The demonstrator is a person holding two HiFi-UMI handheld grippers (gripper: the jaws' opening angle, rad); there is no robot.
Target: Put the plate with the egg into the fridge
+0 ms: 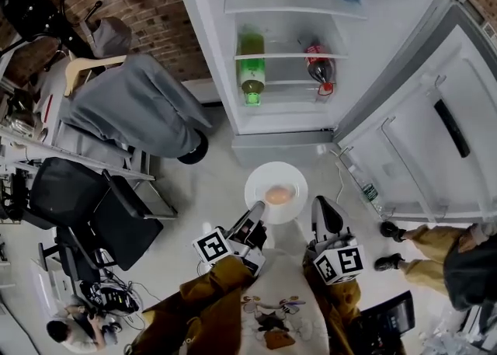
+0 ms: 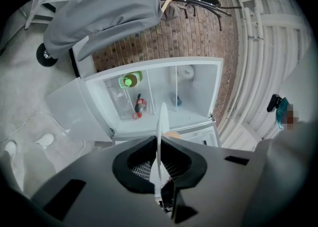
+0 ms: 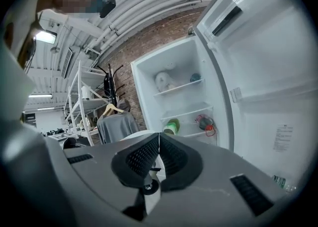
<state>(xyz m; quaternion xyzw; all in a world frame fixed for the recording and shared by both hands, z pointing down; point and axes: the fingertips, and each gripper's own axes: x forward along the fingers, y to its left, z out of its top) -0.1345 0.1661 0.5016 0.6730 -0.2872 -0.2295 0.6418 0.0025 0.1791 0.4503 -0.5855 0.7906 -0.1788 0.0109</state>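
Note:
A white plate (image 1: 276, 182) with a brownish egg (image 1: 279, 194) on it hovers above the floor in front of the open fridge (image 1: 353, 74). My left gripper (image 1: 257, 212) is shut on the plate's near left rim, and my right gripper (image 1: 318, 207) is shut on its near right rim. In the left gripper view the plate (image 2: 161, 121) stands edge-on between the pads of the left gripper (image 2: 159, 155), with the egg (image 2: 173, 134) just beyond. In the right gripper view the plate (image 3: 135, 135) shows behind the jaws of the right gripper (image 3: 158, 152), its thin rim pinched between them.
Inside the fridge a green bottle (image 1: 251, 70) and a red-capped dark bottle (image 1: 319, 68) lie on a middle shelf. The door (image 1: 423, 144) swings open to the right, with a bottle (image 1: 365, 187) in its lower bin. A grey garment (image 1: 132, 105) and black chair (image 1: 93, 206) are on the left. A person's legs (image 1: 423, 248) are on the right.

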